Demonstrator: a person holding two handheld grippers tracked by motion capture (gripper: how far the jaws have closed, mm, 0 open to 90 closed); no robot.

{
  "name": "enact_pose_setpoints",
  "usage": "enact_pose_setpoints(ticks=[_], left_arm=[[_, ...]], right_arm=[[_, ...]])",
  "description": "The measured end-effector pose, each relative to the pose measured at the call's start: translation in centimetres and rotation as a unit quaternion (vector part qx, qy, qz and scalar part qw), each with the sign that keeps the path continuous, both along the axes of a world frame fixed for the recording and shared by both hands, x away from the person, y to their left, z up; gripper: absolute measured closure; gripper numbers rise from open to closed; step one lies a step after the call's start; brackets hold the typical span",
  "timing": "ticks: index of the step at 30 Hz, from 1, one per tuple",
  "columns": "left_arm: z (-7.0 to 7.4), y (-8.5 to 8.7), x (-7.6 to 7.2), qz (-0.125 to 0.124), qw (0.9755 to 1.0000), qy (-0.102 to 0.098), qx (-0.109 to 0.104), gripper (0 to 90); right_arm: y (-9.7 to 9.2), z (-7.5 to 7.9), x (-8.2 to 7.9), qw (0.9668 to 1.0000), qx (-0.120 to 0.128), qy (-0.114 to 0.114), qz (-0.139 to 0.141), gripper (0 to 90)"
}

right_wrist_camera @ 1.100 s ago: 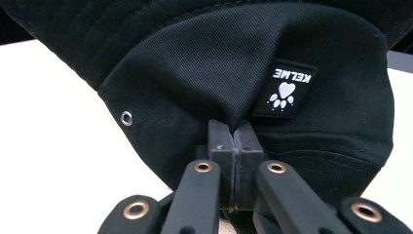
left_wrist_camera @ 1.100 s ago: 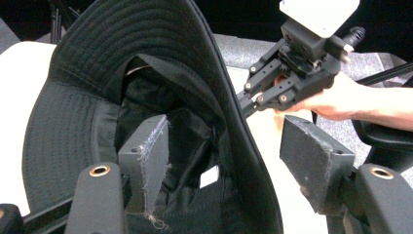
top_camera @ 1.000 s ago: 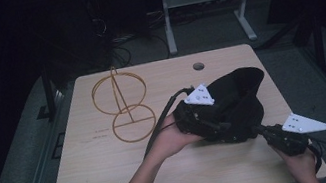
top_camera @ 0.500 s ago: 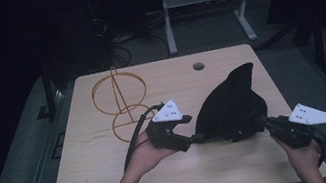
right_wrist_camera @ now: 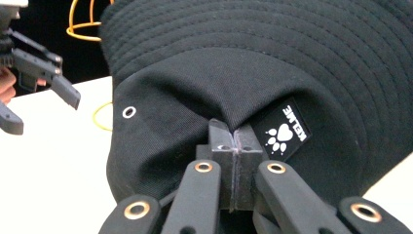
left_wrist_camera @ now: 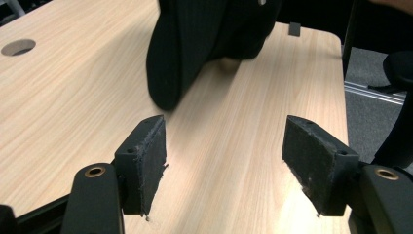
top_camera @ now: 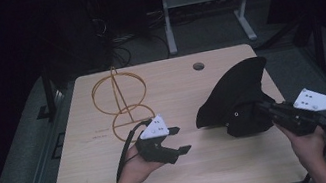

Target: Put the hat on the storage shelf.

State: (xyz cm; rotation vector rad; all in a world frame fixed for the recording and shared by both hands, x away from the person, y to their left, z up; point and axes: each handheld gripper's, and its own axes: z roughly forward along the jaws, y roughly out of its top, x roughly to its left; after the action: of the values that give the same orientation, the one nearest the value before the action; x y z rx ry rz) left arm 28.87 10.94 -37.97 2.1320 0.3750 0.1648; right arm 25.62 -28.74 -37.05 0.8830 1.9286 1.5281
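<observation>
A black bucket hat (top_camera: 239, 103) sits at the right side of the wooden table (top_camera: 191, 178), gripped by the right gripper (top_camera: 261, 113). In the right gripper view the two jaws are clenched together on a fold of the hat's (right_wrist_camera: 272, 73) crown fabric, just beside a small black label with a white paw print (right_wrist_camera: 284, 130). A metal eyelet (right_wrist_camera: 129, 112) shows on the crown to the left of the pinch.

In the high view the hat is tipped up on edge: its brim rises to a point aimed toward the far right of the table, while the crown bulges low near the gripper. Its long axis runs on a diagonal, from the lower edge near the table's middle up to that raised tip. Part of the lower edge appears to sit at or near the tabletop; whether it touches cannot be told.

The left gripper (top_camera: 179, 140) is held over the table's middle, well apart from the hat, its jaws released and spread with nothing between them. The left gripper view looks along those open pads (left_wrist_camera: 146, 158) toward the hat's (left_wrist_camera: 195, 44) dark edge.

A yellow wire stand (top_camera: 121, 101) stands upright on the far left part of the table, apart from both grippers.
</observation>
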Motion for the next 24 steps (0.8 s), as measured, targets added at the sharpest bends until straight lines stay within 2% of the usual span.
enact_pose_setpoints(ticks=[2,4,7,8,9,10,18,24], left_arm=[[-0.2,0.2,-0.1,0.002,1.0000,0.001,0.001,32.3],[-0.8,0.8,-0.2,0.008,1.0000,0.002,-0.005,32.2],[-1.2,1.1,-0.3,0.013,0.9999,0.001,-0.006,32.2],[-1.5,1.4,-0.4,0.016,0.9998,0.002,-0.009,32.2],[-1.7,1.5,-0.4,0.018,0.9998,0.002,-0.012,32.2],[-1.9,1.7,-0.5,0.019,0.9997,0.003,-0.013,32.2],[-3.1,2.5,-1.0,0.023,0.9996,-0.004,-0.015,31.0],[-4.0,2.3,-1.2,0.020,0.9997,-0.010,-0.011,30.9]], right_arm=[[0.0,0.2,0.1,1.0000,-0.002,-0.003,0.000,89.5],[0.2,1.4,0.3,0.9999,-0.011,-0.012,0.002,89.5],[0.3,2.0,0.5,0.9998,-0.015,-0.016,0.004,89.5],[0.6,2.8,0.7,0.9996,-0.017,-0.020,0.009,89.5],[0.7,3.1,0.9,0.9993,-0.021,-0.029,0.013,89.5],[0.8,3.4,0.8,0.9995,-0.020,-0.022,0.013,89.5],[2.4,5.3,1.9,0.9984,-0.034,-0.025,0.038,89.4],[3.3,6.2,2.7,0.9980,-0.026,-0.020,0.054,89.4]])
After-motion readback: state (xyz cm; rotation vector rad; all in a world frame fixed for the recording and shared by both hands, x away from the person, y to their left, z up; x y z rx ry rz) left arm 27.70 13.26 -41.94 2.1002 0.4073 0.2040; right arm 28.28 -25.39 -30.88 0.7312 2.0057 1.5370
